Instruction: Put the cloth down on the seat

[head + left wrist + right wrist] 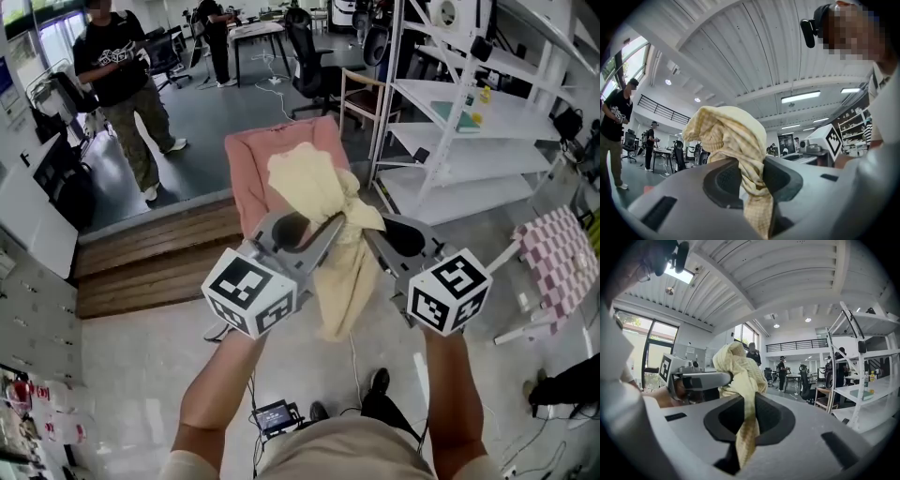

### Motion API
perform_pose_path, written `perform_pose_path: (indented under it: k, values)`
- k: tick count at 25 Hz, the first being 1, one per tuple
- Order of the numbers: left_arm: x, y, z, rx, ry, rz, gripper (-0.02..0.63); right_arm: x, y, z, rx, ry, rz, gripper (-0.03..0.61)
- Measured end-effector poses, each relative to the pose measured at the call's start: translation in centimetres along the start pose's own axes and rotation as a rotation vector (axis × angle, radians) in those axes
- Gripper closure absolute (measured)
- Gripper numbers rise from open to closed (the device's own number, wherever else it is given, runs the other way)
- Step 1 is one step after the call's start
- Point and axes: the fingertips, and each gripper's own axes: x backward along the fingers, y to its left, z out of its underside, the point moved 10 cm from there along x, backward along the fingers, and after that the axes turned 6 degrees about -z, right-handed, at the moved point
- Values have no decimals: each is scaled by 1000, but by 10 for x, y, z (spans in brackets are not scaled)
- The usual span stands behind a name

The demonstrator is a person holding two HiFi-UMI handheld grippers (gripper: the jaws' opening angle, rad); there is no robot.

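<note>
The left gripper [322,232] and right gripper [372,236] each have their jaws pinched nearly shut on the bunched cloth [314,183], which hangs between and below them. Beyond the jaws sits the pink seat [248,159]. This looks like the carrying step; next, lower it there and release.

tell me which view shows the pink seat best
The head view: the pink seat shows ahead, partly covered by the raised cloth. The left and right gripper views tilt up toward the ceiling and show the cloth, with no clear sight of the seat.
</note>
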Motion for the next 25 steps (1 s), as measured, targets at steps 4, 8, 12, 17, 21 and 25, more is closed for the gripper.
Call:
perform_pose_path:
  k: [4,8,12,17,21,25]
  values:
    - [-13,14,14,-3,4,-25,512,-16,-19,9,4,6,-12,546]
    - [-31,26,28,7,5,-50,513,-30,-39,17,9,11,-19,546]
    - [-59,35,40,6,23,-81,514,-40,-72,26,8,18,-43,546]
    - [-107,46,52,-9,39,-127,514,-53,-126,33,7,11,-88,546]
    - [-143,56,57,-13,48,-166,514,-64,-169,33,4,15,-130,546]
    - [-177,67,65,-17,55,-206,514,-77,-209,37,4,14,-164,546]
